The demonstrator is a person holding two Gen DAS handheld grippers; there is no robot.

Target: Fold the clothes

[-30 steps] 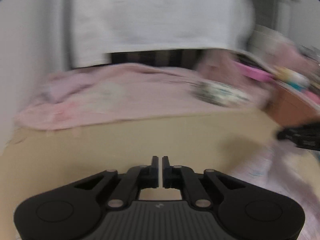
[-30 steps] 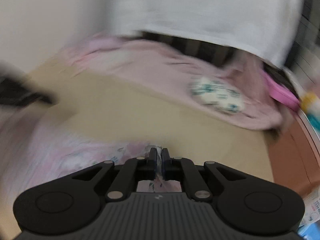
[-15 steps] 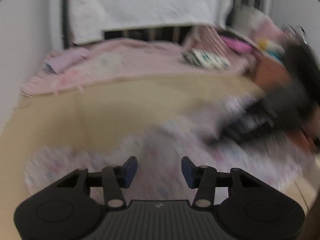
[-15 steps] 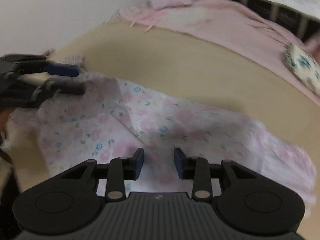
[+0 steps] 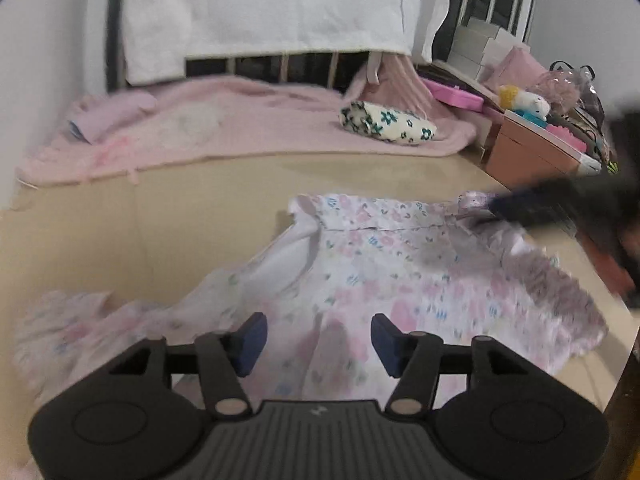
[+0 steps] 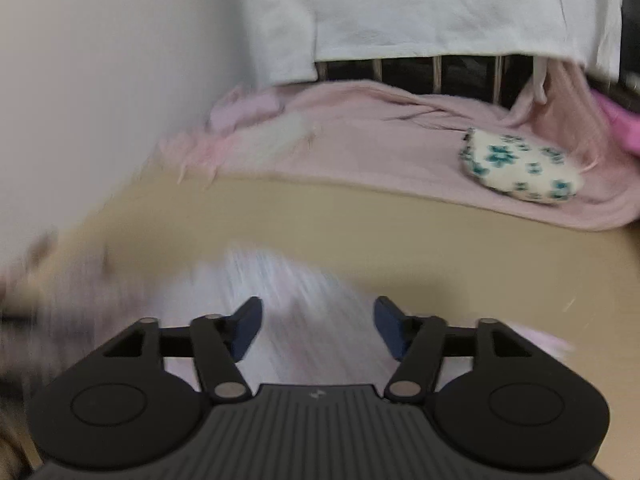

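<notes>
Both the left gripper [image 5: 316, 338] and right gripper [image 6: 318, 330] have spread wide, releasing the pink floral cotton garment [image 5: 384, 276] onto the tan mattress [image 5: 160, 216]; the next fold can start.

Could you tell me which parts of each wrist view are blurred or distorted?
Left wrist view: floral garment fairly sharp, the right tongs at far right smeared; fisheye bends the edges. Right wrist view: garment and left side streaked by motion, floral pouch clearer.

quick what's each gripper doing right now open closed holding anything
Left gripper: open, holding nothing, above the floral garment.
Right gripper: open, holding nothing, over the blurred garment.
</notes>
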